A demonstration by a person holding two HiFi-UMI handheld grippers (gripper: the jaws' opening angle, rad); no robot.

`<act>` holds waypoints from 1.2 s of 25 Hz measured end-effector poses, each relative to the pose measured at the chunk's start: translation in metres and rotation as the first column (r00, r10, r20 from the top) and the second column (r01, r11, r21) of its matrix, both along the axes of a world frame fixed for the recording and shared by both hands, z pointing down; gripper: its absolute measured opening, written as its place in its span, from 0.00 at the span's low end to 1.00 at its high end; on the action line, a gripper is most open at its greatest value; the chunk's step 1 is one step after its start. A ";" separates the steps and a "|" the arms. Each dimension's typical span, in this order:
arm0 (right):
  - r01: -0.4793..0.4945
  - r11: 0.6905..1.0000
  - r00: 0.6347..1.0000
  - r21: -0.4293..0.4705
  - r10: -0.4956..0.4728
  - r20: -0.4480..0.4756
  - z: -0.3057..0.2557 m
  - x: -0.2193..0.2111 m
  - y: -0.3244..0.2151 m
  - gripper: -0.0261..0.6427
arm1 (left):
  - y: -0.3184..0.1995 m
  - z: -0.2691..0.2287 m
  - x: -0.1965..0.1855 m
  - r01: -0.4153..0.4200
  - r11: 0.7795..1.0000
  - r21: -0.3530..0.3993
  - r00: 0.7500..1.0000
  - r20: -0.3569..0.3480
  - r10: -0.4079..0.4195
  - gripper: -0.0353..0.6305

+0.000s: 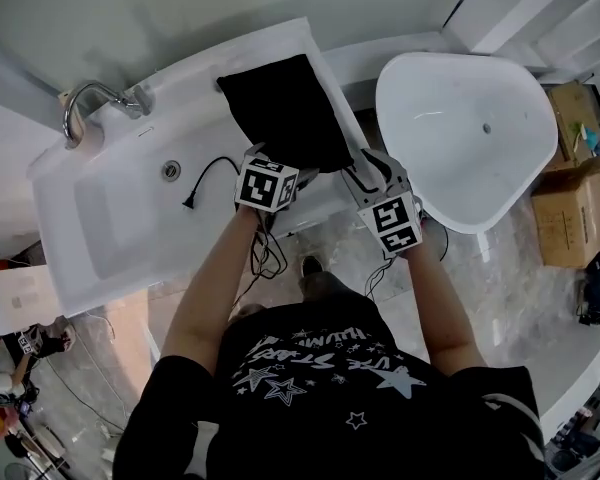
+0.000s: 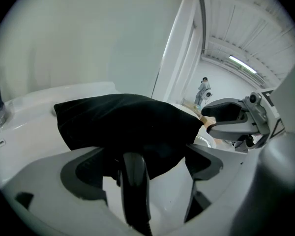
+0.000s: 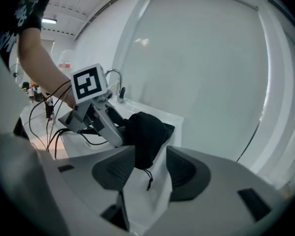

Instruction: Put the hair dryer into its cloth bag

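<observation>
The dryer's handle (image 2: 135, 181) pokes from the bag (image 2: 123, 122) right under the lens, between the left gripper's (image 2: 143, 154) fingers, which stand wide and clear of it. It is probably hard, smooth and fairly heavy, so that handle is the place to grip it. The bag is limp black cloth, best pinched at its mouth hem. It lies bulging on the sink's (image 1: 100, 238) ledge, cord (image 1: 212, 168) trailing into the basin. The right gripper's (image 3: 151, 156) fingers are wide too, with hem and drawstring (image 3: 148, 180) between them, unpressed.
</observation>
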State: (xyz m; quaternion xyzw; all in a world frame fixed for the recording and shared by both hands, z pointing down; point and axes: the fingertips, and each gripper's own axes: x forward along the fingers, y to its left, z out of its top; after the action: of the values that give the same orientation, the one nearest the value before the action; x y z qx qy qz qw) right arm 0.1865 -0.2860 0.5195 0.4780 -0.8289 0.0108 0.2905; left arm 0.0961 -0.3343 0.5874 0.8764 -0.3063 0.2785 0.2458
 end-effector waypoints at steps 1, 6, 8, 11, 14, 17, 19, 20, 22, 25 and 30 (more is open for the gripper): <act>-0.022 1.000 1.000 0.001 0.022 0.013 -0.002 -0.001 0.003 0.35 | 0.004 -0.004 -0.002 -0.013 1.000 0.010 1.000 -0.006 0.013 0.78; -0.108 0.994 0.993 0.023 0.108 0.040 -0.014 -0.013 0.016 0.36 | 0.022 -0.022 -0.030 -0.038 0.998 0.060 0.999 -0.024 0.039 0.79; -0.144 0.989 0.989 0.042 0.142 0.042 -0.020 -0.017 0.024 0.32 | 0.030 -0.031 -0.045 -0.026 0.997 0.077 0.999 -0.040 0.029 0.79; -0.200 0.977 0.979 0.072 0.197 0.052 -0.029 -0.026 0.036 0.27 | 0.044 -0.039 -0.070 -0.009 0.996 0.085 0.997 -0.071 0.016 0.79; -0.257 0.961 0.965 0.103 0.251 0.074 -0.042 -0.037 0.048 0.15 | 0.058 -0.047 -0.094 0.007 0.997 0.072 0.992 -0.123 0.002 0.79; -0.312 0.940 0.949 0.136 0.303 0.088 -0.054 -0.049 0.062 0.05 | 0.073 -0.059 -0.113 0.007 0.997 0.076 0.986 -0.164 0.005 0.79; -0.337 0.931 0.940 0.142 0.323 0.108 -0.059 -0.059 0.074 0.05 | 0.084 -0.065 -0.125 -0.006 0.996 0.085 0.984 -0.175 0.021 0.79; -0.350 0.926 0.935 0.144 0.335 0.120 -0.062 -0.064 0.080 0.05 | 0.090 -0.067 -0.131 -0.016 0.996 0.085 0.983 -0.181 0.031 0.78; -0.383 0.912 0.921 0.147 0.365 0.137 -0.064 -0.071 0.093 0.05 | 0.105 -0.072 -0.143 -0.030 0.996 0.080 0.978 -0.203 0.046 0.78; -0.428 0.892 0.899 0.146 0.404 0.167 -0.068 -0.086 0.117 0.05 | 0.127 -0.083 -0.169 -0.021 0.994 0.106 0.974 -0.222 0.044 0.55; -0.463 0.872 0.882 0.161 0.435 0.179 -0.071 -0.122 0.165 0.05 | 0.166 -0.094 -0.212 -0.017 0.991 0.132 0.967 -0.250 0.049 0.44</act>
State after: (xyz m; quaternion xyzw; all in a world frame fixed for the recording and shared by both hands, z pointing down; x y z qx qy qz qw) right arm 0.0646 -0.1206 0.4483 0.6824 -0.7096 0.0278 0.1730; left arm -0.1158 -0.1683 0.4931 0.9238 -0.2751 0.1481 0.2213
